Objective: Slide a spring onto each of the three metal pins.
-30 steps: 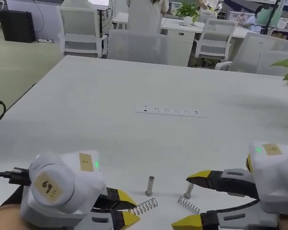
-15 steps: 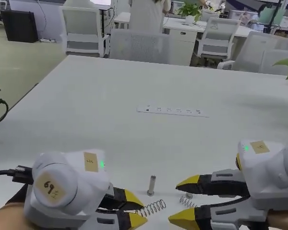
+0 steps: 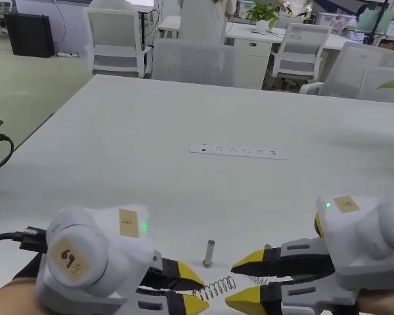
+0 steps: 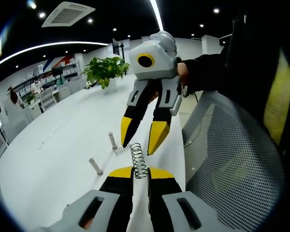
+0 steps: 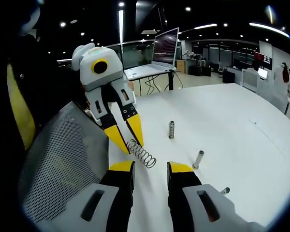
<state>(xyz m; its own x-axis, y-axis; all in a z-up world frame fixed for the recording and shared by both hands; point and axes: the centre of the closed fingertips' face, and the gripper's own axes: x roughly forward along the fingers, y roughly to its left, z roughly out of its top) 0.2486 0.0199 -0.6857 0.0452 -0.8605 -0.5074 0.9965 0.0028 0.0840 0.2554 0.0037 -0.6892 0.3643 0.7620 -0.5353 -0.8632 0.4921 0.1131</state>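
My left gripper (image 3: 196, 292) is shut on one end of a steel spring (image 3: 220, 287), which sticks out sideways towards my right gripper (image 3: 236, 283). The right gripper is open, its yellow tips either side of the spring's free end. The left gripper view has its own jaws (image 4: 140, 173) clamped on the spring (image 4: 139, 162), with the right gripper (image 4: 145, 140) opposite. A bare metal pin (image 3: 209, 252) stands just beyond the spring. Two pins (image 4: 112, 140) (image 4: 94, 166) stand upright, a second spring (image 4: 120, 151) lying by the nearer one. One pin (image 5: 171, 129) appears to carry a spring.
The work sits at the near edge of a large white table (image 3: 203, 118) with a power strip (image 3: 236, 151) set in its middle. A mesh chair back (image 4: 232, 159) is close behind the near edge. Office chairs (image 3: 118, 42) stand beyond the far edge.
My right gripper has moved left, its open jaws closing in on the spring's free end. The left gripper has carried the spring a little to the right.
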